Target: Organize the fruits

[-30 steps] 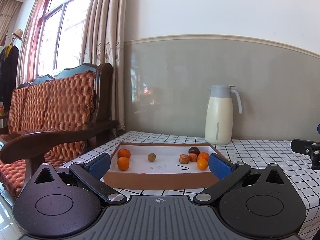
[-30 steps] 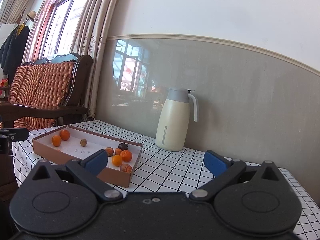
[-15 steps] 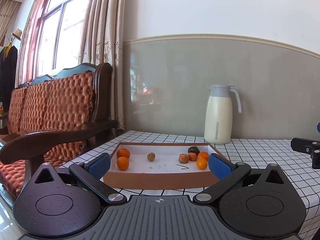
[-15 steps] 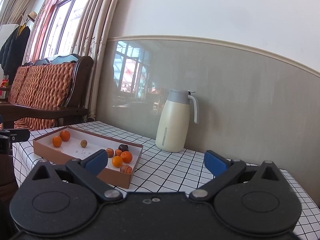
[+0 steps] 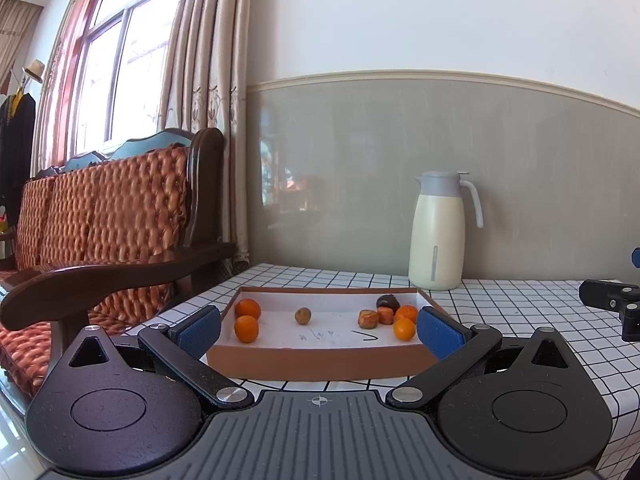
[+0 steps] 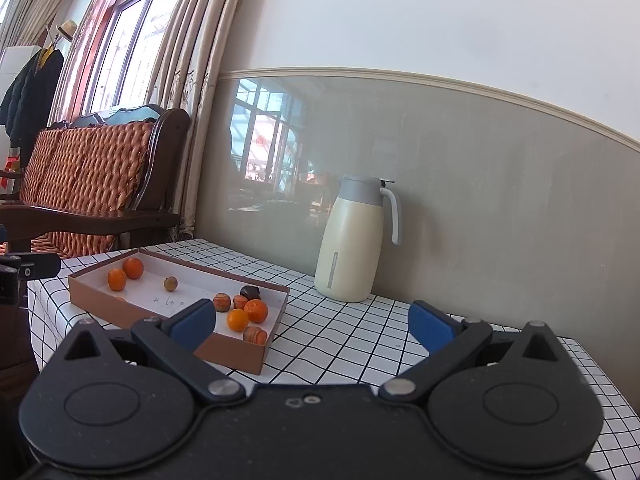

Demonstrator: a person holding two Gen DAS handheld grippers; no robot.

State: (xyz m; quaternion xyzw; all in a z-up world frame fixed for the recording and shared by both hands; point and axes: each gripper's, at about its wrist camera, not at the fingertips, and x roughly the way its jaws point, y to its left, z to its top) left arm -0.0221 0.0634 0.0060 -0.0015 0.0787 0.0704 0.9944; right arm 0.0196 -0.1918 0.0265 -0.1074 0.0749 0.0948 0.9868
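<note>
Right view only: we see a striped brown fruit (image 6: 255, 335) at the box's (image 6: 256, 354) near right corner; the left view hides it behind the box wall. Checked counter (image 5: 520, 312), cream jug (image 5: 438, 236) by the grey wall, wooden sofa (image 5: 120, 208) under the window. Left tongs (image 5: 319, 330) wide open, empty, the box straight ahead. Right tongs (image 6: 312, 322) likewise wide open, empty, the box to their left.

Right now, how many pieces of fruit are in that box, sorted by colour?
Bright orange fruits: 4
Brownish-orange striped fruits: 3
Small tan fruit: 1
Dark brown fruit: 1
Total: 9, all inside the box.
</note>
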